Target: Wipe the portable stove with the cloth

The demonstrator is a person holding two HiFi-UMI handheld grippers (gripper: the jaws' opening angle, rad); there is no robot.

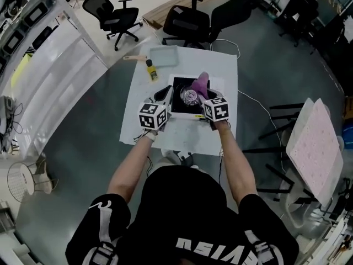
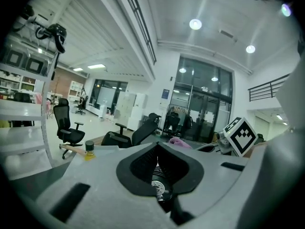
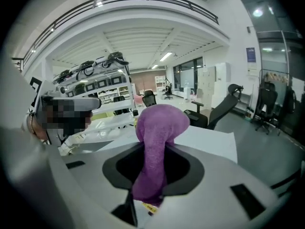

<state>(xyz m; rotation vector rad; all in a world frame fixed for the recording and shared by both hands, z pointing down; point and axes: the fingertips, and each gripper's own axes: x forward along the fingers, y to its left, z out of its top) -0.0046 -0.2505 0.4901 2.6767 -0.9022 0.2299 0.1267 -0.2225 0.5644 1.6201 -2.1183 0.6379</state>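
The portable stove (image 1: 180, 107), black-topped in a white frame with a shiny burner (image 1: 190, 96), sits on the white-covered table (image 1: 226, 70). A purple cloth (image 1: 199, 84) stands up over the stove's far right part, and my right gripper (image 1: 206, 94) is shut on it. In the right gripper view the cloth (image 3: 157, 142) rises from between the jaws and hides what lies ahead. My left gripper (image 1: 164, 95) hovers at the stove's left edge; in its own view the left gripper (image 2: 157, 163) has its pads pressed together on nothing. The cloth (image 2: 178, 142) shows there too.
A small yellow bottle (image 1: 149, 70), a wooden-handled tool (image 1: 134, 57) and a pale tray (image 1: 164, 55) lie at the table's far left. Black office chairs (image 1: 190, 21) stand beyond the table. A folding rack with a pink pad (image 1: 314, 142) stands at the right.
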